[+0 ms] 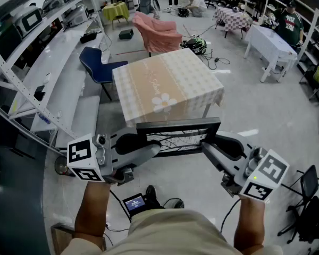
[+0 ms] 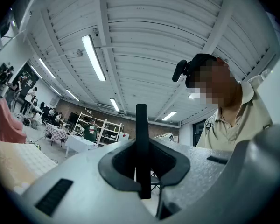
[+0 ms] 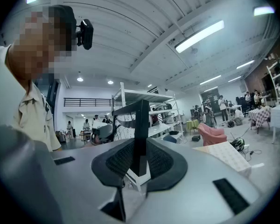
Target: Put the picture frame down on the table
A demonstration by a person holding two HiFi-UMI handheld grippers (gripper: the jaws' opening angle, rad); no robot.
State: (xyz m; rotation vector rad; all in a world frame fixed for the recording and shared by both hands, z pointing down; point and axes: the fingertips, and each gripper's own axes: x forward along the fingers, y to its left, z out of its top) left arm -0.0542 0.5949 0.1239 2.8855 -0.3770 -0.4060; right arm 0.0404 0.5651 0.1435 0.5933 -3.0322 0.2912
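Note:
A black picture frame (image 1: pixel 176 137) with a branch drawing hangs in the air between my two grippers, in front of the near edge of the table (image 1: pixel 167 84). My left gripper (image 1: pixel 155 149) is shut on the frame's left side, and in the left gripper view the frame's edge (image 2: pixel 142 148) stands upright between the dark pads. My right gripper (image 1: pixel 206 145) is shut on the frame's right side; its own view shows the frame's corner (image 3: pixel 139 129) clamped between the pads. The table wears a beige checked cloth with a white flower.
A blue chair (image 1: pixel 97 64) stands at the table's left. A long white shelf rack (image 1: pixel 48 52) runs along the left. A pink covered armchair (image 1: pixel 158 32) and a white table (image 1: pixel 269 45) lie beyond. A black chair (image 1: pixel 307 195) sits at my right, a small screen device (image 1: pixel 134 202) on the floor.

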